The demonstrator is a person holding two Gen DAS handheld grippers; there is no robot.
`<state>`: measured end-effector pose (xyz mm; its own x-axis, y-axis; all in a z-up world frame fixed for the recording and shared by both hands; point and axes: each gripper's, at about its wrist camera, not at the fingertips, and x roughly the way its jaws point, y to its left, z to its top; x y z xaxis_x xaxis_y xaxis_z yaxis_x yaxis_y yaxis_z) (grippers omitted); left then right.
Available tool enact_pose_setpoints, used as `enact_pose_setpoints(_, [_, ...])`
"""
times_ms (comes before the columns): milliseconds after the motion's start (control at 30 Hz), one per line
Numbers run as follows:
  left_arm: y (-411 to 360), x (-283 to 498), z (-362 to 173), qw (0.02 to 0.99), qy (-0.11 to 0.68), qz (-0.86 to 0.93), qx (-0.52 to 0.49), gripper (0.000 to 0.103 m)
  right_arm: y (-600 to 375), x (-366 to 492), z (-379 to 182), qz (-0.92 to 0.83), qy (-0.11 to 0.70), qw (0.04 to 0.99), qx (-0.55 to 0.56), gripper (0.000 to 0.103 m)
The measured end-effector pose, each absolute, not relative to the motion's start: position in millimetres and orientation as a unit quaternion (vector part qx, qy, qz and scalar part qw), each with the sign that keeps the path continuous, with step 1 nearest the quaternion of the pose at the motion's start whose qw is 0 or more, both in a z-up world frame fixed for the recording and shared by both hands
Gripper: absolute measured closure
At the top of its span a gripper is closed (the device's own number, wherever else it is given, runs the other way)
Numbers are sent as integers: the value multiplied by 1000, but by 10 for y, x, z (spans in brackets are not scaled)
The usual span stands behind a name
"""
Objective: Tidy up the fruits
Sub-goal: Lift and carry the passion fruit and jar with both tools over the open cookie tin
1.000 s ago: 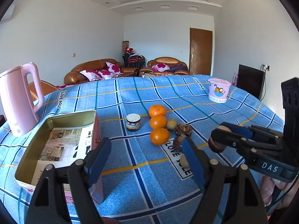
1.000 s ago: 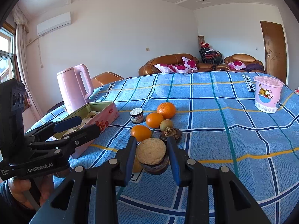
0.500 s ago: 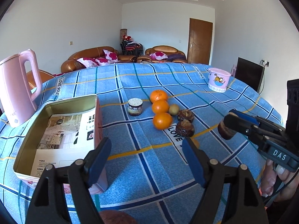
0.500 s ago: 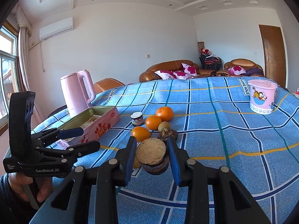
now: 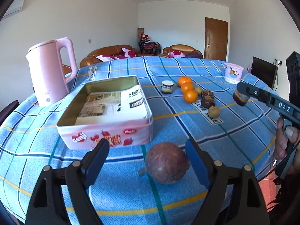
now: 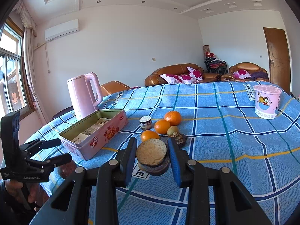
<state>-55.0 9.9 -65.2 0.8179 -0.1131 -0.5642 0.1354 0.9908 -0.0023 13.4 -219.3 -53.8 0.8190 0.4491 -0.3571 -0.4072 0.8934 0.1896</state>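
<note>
A dark red round fruit [image 5: 166, 163] lies on the blue checked tablecloth near the table's front edge. It sits between the fingers of my left gripper [image 5: 146, 146], close to the right finger. The jaws are opening and the pads do not press on it. My right gripper [image 6: 151, 141] is shut on a brown fruit half [image 6: 151, 151] with a tan cut face, held above the cloth. Three oranges [image 5: 190, 96], two dark fruits [image 5: 207, 101] and a small yellowish fruit [image 5: 213, 111] lie mid-table. An open pink tin [image 5: 105, 136] stands just beyond the red fruit.
A pink kettle [image 5: 48, 75] stands behind the tin at the left. A small jar [image 5: 167, 86] sits beside the oranges, and a pink cartoon cup [image 5: 233, 74] stands at the far right. A person's hand [image 5: 285, 142] holds the right gripper's handle.
My left gripper has pulled back and to the left, toward the table's front edge. The red fruit has come between its fingers and the jaws stand wider. The right gripper has kept still with its fruit half.
</note>
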Motion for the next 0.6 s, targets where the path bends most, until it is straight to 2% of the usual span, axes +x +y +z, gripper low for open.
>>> enact_pose_setpoints(200, [-25,-546,-706,949,304,-85,24,19,-2022,102,-518,239,200,949,36,67])
enact_pose_setpoints(233, [-49,-533,-725,947,309,-88,24,22,-1999,103,-523,241,202,949,34,67])
enact_pose_setpoints(300, [-82,-493,-780,941,323,-97,27,38,-1953,113,-540,244,205,947,32,67])
enact_pose_setpoints(333, [-85,-472,-811,938,331,-102,25,50,-1933,119,-549,245,207,947,31,67])
enact_pose_setpoints(600, [130,-422,-703,946,314,-75,5,52,-1743,169,-548,274,217,937,21,67])
